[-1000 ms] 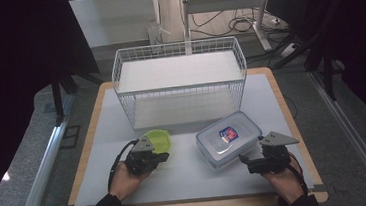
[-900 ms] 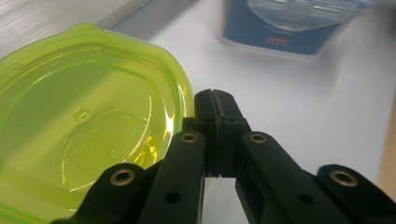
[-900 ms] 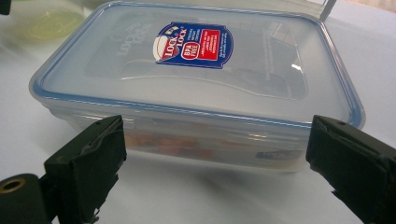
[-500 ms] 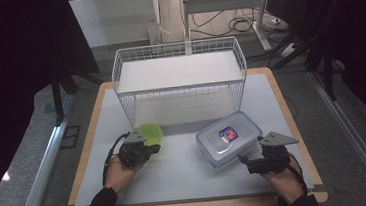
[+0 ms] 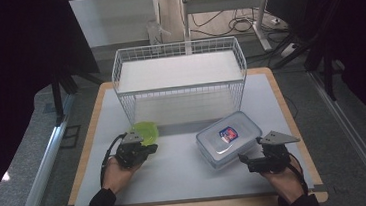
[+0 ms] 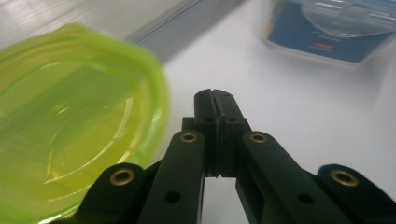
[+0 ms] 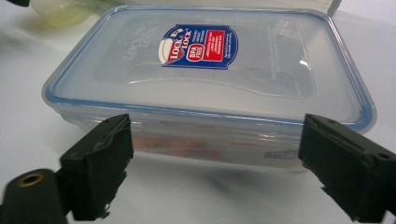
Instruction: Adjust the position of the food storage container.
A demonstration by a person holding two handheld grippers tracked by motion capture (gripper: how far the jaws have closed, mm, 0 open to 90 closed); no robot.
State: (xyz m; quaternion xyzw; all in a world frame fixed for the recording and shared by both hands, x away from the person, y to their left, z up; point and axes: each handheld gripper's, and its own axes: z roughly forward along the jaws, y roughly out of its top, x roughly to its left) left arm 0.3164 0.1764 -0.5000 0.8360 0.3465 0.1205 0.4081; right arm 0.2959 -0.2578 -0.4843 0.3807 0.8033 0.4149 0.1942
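On the white table, the left gripper has its jaws pressed tight together, holding nothing, just beside the green bowl. Its partner, the right gripper, stands wide, and its jaws have just been closing near the clear lunch box.

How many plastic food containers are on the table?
2: a green container by the left gripper, near the wire basket, and a clear lidded box just ahead of the right gripper.
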